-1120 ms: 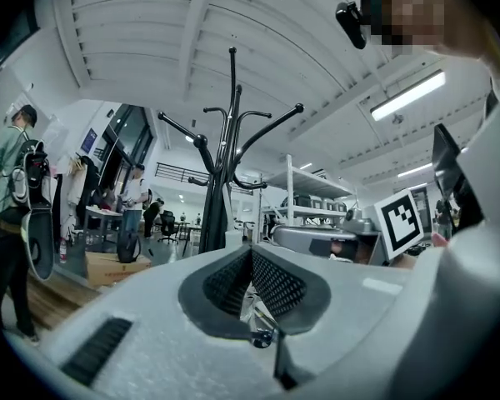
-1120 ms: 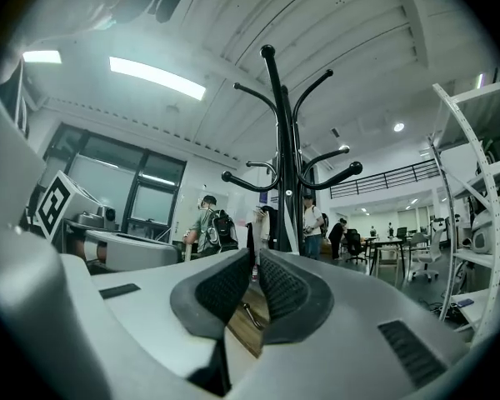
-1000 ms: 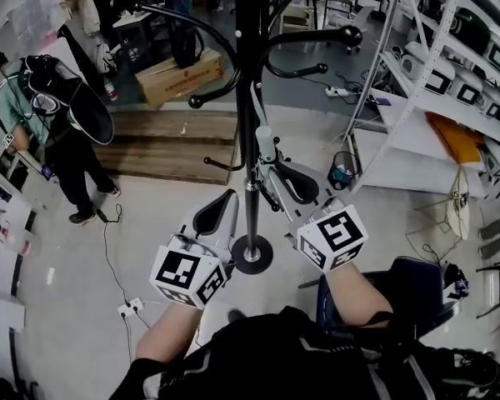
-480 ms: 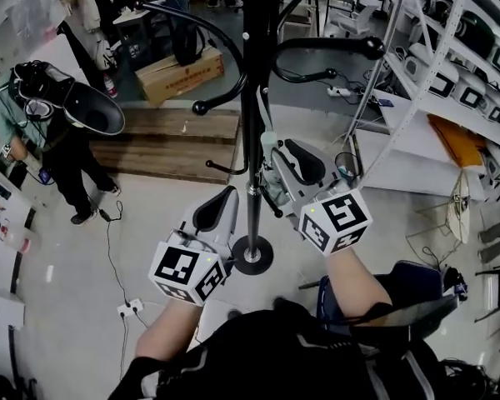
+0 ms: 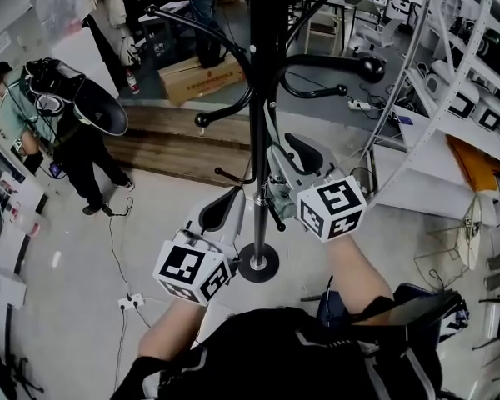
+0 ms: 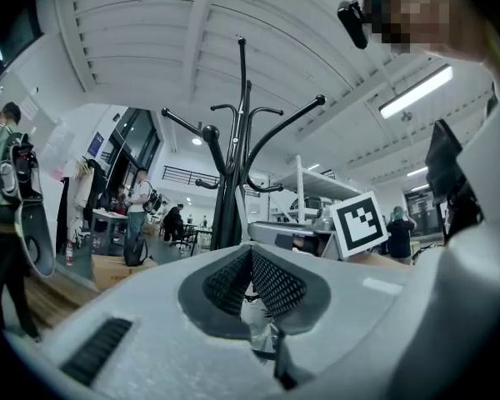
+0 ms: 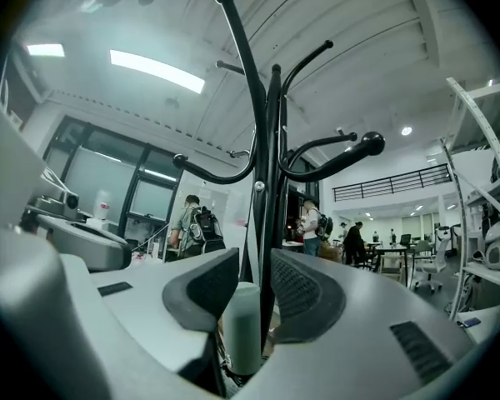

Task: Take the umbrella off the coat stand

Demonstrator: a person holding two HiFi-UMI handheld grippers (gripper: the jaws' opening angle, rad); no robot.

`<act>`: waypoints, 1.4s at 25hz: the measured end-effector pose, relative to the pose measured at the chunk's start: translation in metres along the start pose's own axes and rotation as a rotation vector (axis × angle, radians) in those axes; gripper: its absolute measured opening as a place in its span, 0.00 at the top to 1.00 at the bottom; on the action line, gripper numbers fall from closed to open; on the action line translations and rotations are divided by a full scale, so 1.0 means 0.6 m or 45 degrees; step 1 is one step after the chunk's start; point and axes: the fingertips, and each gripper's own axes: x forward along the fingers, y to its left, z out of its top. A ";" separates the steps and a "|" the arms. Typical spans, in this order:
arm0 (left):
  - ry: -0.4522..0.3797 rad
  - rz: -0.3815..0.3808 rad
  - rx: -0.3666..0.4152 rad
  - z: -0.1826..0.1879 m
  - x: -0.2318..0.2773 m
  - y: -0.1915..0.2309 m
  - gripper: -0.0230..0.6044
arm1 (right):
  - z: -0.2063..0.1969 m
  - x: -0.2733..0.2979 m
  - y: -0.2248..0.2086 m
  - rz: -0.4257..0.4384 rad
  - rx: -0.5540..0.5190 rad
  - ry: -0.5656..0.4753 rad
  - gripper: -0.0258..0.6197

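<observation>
my right tongs [image 7: 254,261] clench the smooth pale umbrella handle [image 7: 242,327] beside the black coat stand pole [image 7: 272,182], left tongs [image 6: 250,255] closed, empty.

My head camera sits high and looks almost straight down the coat stand [image 5: 258,140] to the floor. The left gripper [image 5: 223,207] and right gripper [image 5: 285,155] are close under it. Each gripper's camera sits low behind its jaws and looks up at the ceiling. The left one sees the stand a little way off. The right one is so near that the umbrella [image 7: 242,327] in its jaws looks big. All three views share the stand. The left gripper view also catches the right gripper's marker cube [image 6: 365,222].
</observation>
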 end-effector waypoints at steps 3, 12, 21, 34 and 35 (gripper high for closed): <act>0.012 0.001 0.022 -0.005 0.011 -0.006 0.95 | -0.007 0.014 -0.009 0.012 -0.003 0.007 0.83; 0.028 0.057 0.021 -0.015 0.015 0.004 0.95 | -0.012 0.029 -0.005 0.112 0.026 0.001 0.88; 0.037 0.074 0.018 -0.022 0.015 0.003 0.95 | -0.011 0.026 -0.007 0.159 0.084 -0.015 0.92; 0.029 0.078 0.029 -0.014 0.012 0.009 0.95 | -0.007 0.019 -0.015 0.124 0.116 -0.028 0.94; 0.029 0.076 0.031 -0.015 0.013 0.008 0.95 | -0.006 0.018 -0.016 0.119 0.120 -0.029 0.94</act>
